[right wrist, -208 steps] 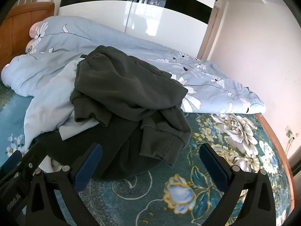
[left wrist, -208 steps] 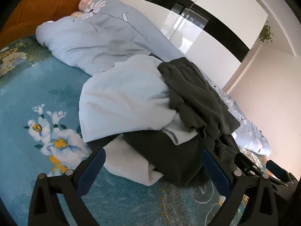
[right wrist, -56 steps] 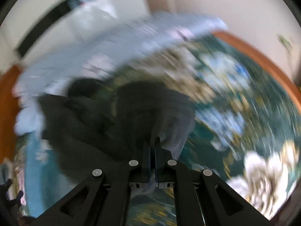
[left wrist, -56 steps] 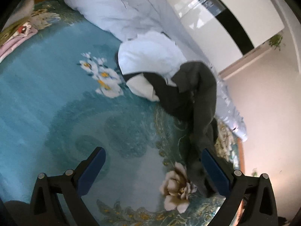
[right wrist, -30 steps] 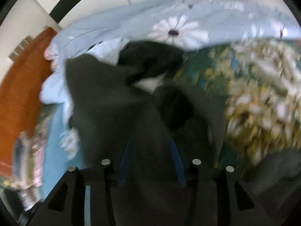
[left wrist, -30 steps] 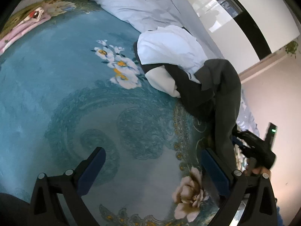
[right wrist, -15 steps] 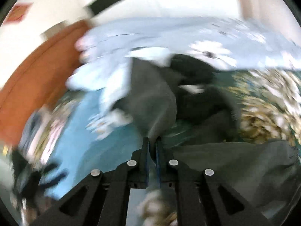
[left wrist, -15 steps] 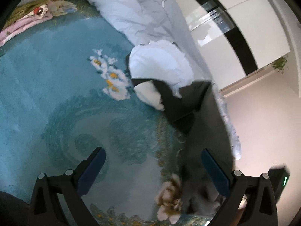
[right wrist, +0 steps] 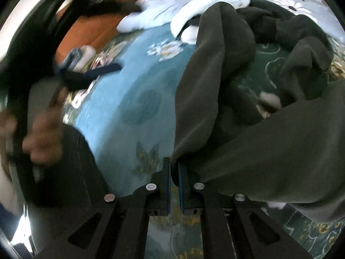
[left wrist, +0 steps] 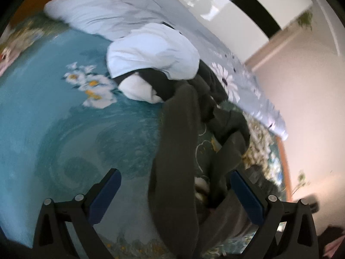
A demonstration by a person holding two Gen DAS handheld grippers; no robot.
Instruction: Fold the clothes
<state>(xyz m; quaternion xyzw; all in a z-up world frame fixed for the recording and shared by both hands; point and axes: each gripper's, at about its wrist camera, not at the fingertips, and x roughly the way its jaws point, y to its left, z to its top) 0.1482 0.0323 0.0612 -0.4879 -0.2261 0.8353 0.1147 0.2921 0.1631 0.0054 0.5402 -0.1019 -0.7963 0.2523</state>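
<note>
My right gripper (right wrist: 174,168) is shut on an edge of a dark grey garment (right wrist: 215,82), which hangs stretched from the clothes pile towards me. In the left wrist view the same dark grey garment (left wrist: 176,151) runs down between the fingers of my left gripper (left wrist: 174,192), which is open and holds nothing. Behind it lies the pile: a pale blue garment (left wrist: 151,54), a white towel (left wrist: 138,88) and more dark cloth (left wrist: 215,99).
The clothes lie on a teal floral bedspread (left wrist: 64,118). A light blue duvet (left wrist: 112,10) is bunched along the far side. A wooden headboard (right wrist: 90,21) and white wardrobe (left wrist: 248,10) stand behind. The person's hand (right wrist: 41,133) holding the left gripper shows blurred at left.
The right gripper, still shut on the dark garment, has pulled it further out of the pile and across. The left gripper has swung closer, so the garment now hangs between its open fingers.
</note>
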